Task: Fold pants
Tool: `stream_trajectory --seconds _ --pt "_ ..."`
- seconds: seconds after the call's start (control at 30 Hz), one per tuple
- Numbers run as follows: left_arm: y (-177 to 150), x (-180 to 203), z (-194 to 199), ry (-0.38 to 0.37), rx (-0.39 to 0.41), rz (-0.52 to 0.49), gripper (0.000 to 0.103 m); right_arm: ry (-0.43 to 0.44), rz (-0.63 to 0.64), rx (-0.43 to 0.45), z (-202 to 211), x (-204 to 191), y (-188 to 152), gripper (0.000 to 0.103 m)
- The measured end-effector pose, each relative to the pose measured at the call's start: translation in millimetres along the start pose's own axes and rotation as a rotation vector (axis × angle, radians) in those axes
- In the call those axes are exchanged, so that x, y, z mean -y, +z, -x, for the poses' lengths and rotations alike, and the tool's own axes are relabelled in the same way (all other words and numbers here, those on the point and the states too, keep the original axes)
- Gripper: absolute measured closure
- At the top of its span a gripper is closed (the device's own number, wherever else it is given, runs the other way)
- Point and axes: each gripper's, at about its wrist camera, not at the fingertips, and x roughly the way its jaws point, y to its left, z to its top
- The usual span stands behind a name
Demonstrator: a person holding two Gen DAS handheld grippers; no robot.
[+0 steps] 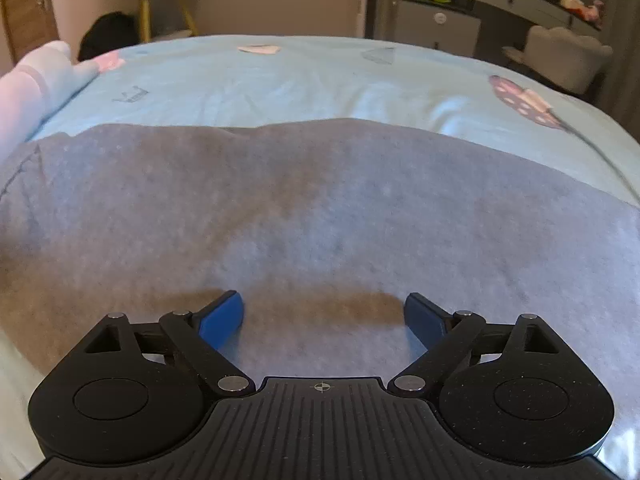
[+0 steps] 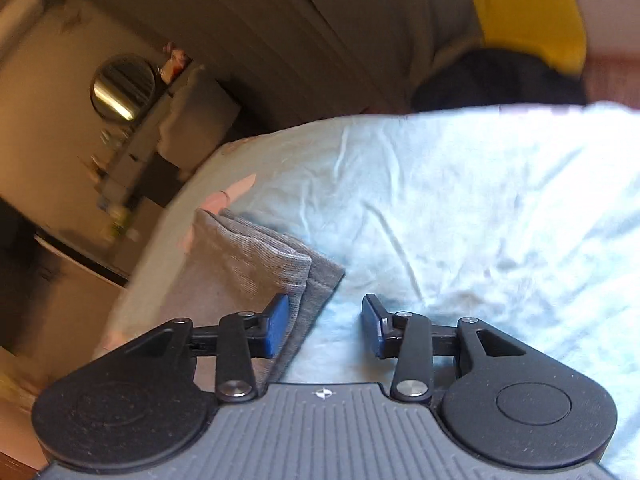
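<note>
Left gripper (image 1: 323, 316): jaws wide apart, nothing between the blue pads (image 1: 224, 320). It sits low over the grey pants (image 1: 320, 208), angled down at them. Whether the pad tips touch the cloth I can't tell; there's a dark shadow on the fabric between them. The pants fill the whole near and middle of the left wrist view, spread flat with soft wrinkles, far edge running straight across. Beyond that edge lies the pale blue sheet (image 1: 320, 80) with printed patches, and a pink-white pillow (image 1: 32, 80) at the far left. Further back stand a yellow-legged stand (image 1: 164, 4), a grey cabinet (image 1: 436, 24) and a pale chair (image 1: 560, 56).

Right gripper (image 2: 325, 322): jaws partly apart, not clamped on anything. The view is rolled and motion-blurred. The left pad (image 2: 276, 328) overlaps the pants' (image 2: 248, 272) edge in the frame; contact unclear. The right pad (image 2: 372, 326) is over bare sheet (image 2: 480, 208). The gap between the pads shows mostly sheet, with the pants' edge running just inside the left pad. Here the pants show as stacked layers, ribbed cuff on top, a corner pointing toward the sheet. They lie left of the gripper's centre line, near the bed's left edge. Far back: a round mirror (image 2: 123, 86), blurred furniture, a dark shape (image 2: 496, 80) and a yellow patch (image 2: 528, 8) past the bed.
</note>
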Motion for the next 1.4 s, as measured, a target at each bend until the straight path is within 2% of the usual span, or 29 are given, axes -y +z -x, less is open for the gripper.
stream_trajectory --seconds 0.1,0.27,0.33,0.37,0.4,0.57,0.6,0.7,0.8,0.87,1.03,1.13,1.23,1.4 --pt "-6 11 8 -0.053 -0.013 -0.008 0.008 0.085 -0.06 -0.004 -7 7 3 0.044" --pt "-7 32 6 -0.081 -0.036 -0.035 0.008 0.13 -0.073 -0.036 -29 0 11 0.044" --pt "-8 35 5 -0.084 -0.046 -0.019 0.007 0.134 -0.061 -0.046 -43 -14 13 0.051" --pt "-9 35 5 -0.082 -0.047 -0.015 0.007 0.128 -0.049 -0.048 -44 -16 14 0.067" --pt "-10 36 5 -0.08 -0.046 -0.017 0.007 0.123 -0.038 -0.059 -46 -17 15 0.076" --pt "-11 40 4 -0.056 -0.055 -0.062 0.007 0.13 -0.064 -0.053 -39 -7 10 0.072" --pt "-11 40 4 -0.049 -0.058 -0.064 0.007 0.134 -0.067 -0.053 -36 -4 8 0.069" --pt "-9 34 4 -0.03 -0.069 -0.038 0.007 0.139 -0.056 -0.055 -37 -7 6 0.068" --pt "-7 28 6 -0.019 -0.08 -0.018 0.007 0.126 -0.051 -0.055 -37 -10 5 0.07" --pt "-8 26 7 -0.01 -0.089 -0.019 0.006 0.107 -0.044 -0.048 -38 -13 5 0.081" --pt "-7 18 8 0.0 -0.103 -0.027 0.006 0.02 0.018 -0.007 -34 -31 -2 0.083" --pt "-7 13 12 -0.006 -0.117 -0.019 0.006 -0.005 0.043 -0.009 -34 -40 -6 0.076" --pt "-8 7 14 -0.01 -0.128 -0.009 0.006 -0.026 0.052 -0.004 -35 -44 -7 0.076" --pt "-9 -1 17 0.003 -0.135 -0.023 0.006 -0.081 0.117 0.006 -33 -63 -6 0.087"
